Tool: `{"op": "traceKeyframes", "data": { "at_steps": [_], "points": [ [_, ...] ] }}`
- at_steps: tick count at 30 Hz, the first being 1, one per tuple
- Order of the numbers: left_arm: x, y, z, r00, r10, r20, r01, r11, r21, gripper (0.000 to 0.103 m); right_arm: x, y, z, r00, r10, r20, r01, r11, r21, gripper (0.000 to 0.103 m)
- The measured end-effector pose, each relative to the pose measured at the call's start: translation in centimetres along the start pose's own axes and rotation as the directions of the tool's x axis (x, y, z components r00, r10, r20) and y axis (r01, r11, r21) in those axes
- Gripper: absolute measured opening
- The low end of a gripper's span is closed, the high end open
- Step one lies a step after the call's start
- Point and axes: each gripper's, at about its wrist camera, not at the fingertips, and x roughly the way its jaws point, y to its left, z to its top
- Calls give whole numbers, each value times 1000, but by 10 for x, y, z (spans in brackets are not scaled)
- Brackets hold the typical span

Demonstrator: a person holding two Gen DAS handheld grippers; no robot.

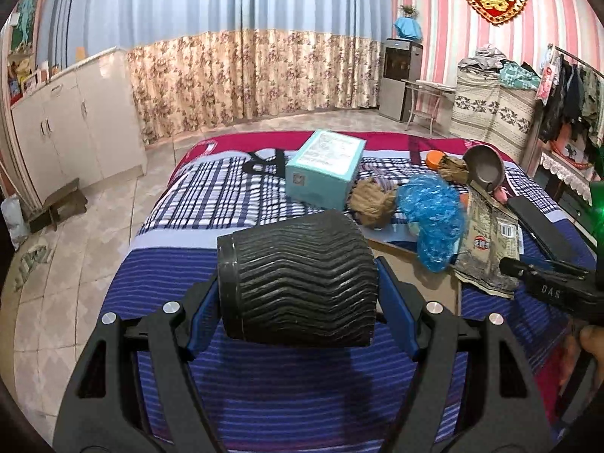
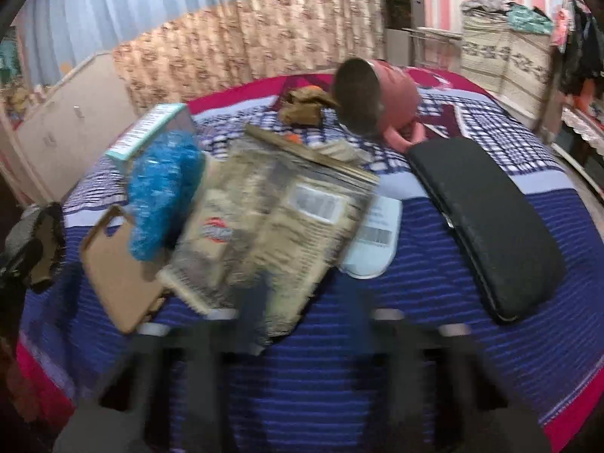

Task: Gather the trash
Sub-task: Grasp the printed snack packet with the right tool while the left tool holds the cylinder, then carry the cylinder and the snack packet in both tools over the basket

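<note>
My left gripper [image 1: 300, 294] is shut on a black ribbed cup [image 1: 302, 264] that lies sideways between its blue pads, above the striped bed [image 1: 302, 396]. A crinkled snack packet [image 2: 279, 219] lies on the trash pile beside a blue plastic bag [image 2: 162, 192] and a flat cardboard piece [image 2: 120, 275]. My right gripper [image 2: 298, 313] is blurred, its fingers drawn close on the packet's near corner. From the left wrist view, the right gripper [image 1: 507, 264] has its tip on the packet [image 1: 487, 241] edge. A crumpled brown paper ball [image 1: 372, 202] sits left of the blue bag [image 1: 430, 219].
A teal box [image 1: 324, 170] stands mid-bed. A tipped pink cup [image 2: 377, 98] and more brown paper [image 2: 305, 107] lie farther back. A long black case [image 2: 487, 226] lies to the right, a white label [image 2: 373, 241] under the packet. Tiled floor and cabinets are on the left.
</note>
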Motion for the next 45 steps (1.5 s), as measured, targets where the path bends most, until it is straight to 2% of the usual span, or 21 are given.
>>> {"op": "traceKeyframes", "data": {
  "at_steps": [1, 3, 8, 12, 19, 27, 31, 40, 45],
  "points": [
    [-2, -4, 2, 1000, -2, 9, 2, 1000, 10, 72, -4, -1, 0, 1000, 1, 14, -1, 1000, -5, 6],
    [-8, -10, 3, 1000, -10, 19, 9, 1000, 17, 72, -14, -5, -1, 999, 24, 36, -24, 1000, -4, 4],
    [-17, -31, 9, 999, -38, 39, 36, 999, 39, 72, -51, -30, -6, 994, 36, 107, -37, 999, 9, 3],
    [-25, -57, 16, 996, -75, 56, 72, 995, 65, 72, -90, -64, -13, 987, 7, 164, -13, 999, 35, 3],
    [-38, -130, 25, 979, -190, 77, 180, 975, 128, 72, -161, -138, -38, 963, -103, 249, 72, 989, 130, 2],
    [-50, -213, 20, 948, -311, 66, 294, 936, 193, 72, -230, -229, -67, 902, -275, 332, 176, 938, 299, 2],
    [-54, -250, 19, 935, -349, 55, 329, 917, 226, 72, -249, -259, -80, 871, -363, 332, 247, 906, 344, 2],
    [-63, -318, 11, 904, -426, 35, 400, 871, 283, 72, -260, -308, -105, 842, -444, 307, 288, 851, 439, 2],
    [-65, -349, 2, 892, -453, 15, 426, 850, 310, 72, -258, -326, -112, 834, -476, 281, 315, 827, 465, 2]
  ]
}}
